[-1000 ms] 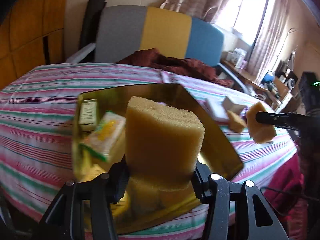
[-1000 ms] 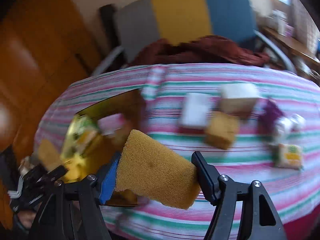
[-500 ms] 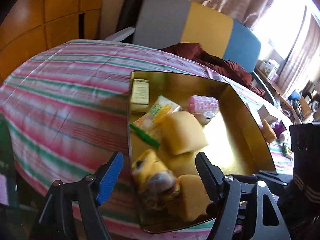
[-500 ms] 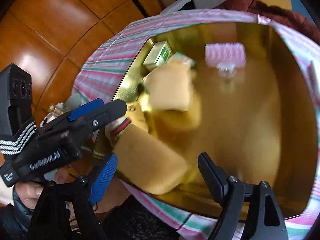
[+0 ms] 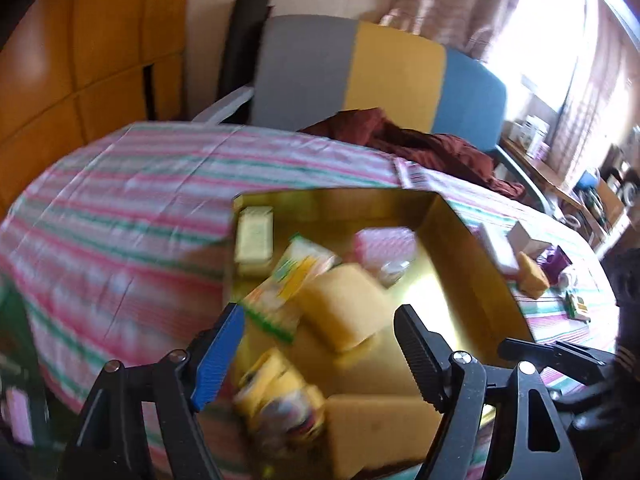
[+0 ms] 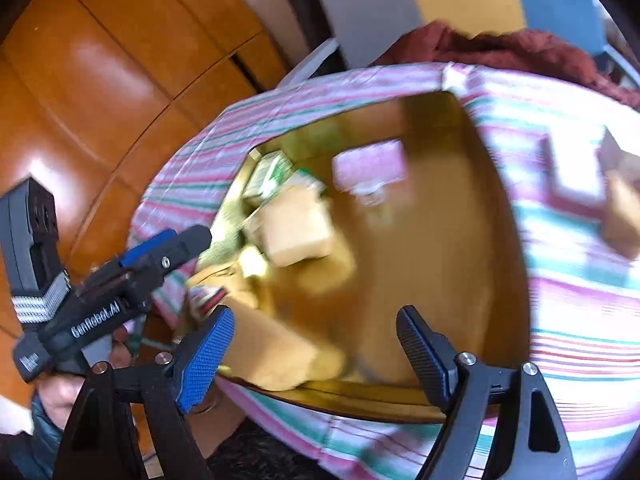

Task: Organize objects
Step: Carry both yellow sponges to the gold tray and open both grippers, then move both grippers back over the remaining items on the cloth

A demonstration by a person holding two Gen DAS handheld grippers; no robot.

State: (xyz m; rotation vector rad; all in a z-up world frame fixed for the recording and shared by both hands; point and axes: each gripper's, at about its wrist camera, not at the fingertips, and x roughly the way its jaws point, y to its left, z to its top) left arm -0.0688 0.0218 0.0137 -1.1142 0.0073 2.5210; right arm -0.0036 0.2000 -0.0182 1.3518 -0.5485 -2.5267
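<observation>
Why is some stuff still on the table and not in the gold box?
A few things look left out: a sponge, two white blocks and small packets lie on the striped cloth beside the box. Inside, the sponges and packets lie tumbled, not lined up. Nothing looks spilled or broken.

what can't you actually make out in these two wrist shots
- Round yellow item in the gold tray, left wrist view: motion blur smears its label.
- Near sponge, left wrist view: partly behind the left gripper finger.
- Things on the striped cloth, right wrist view: blurred and cut off by the right edge.
</observation>
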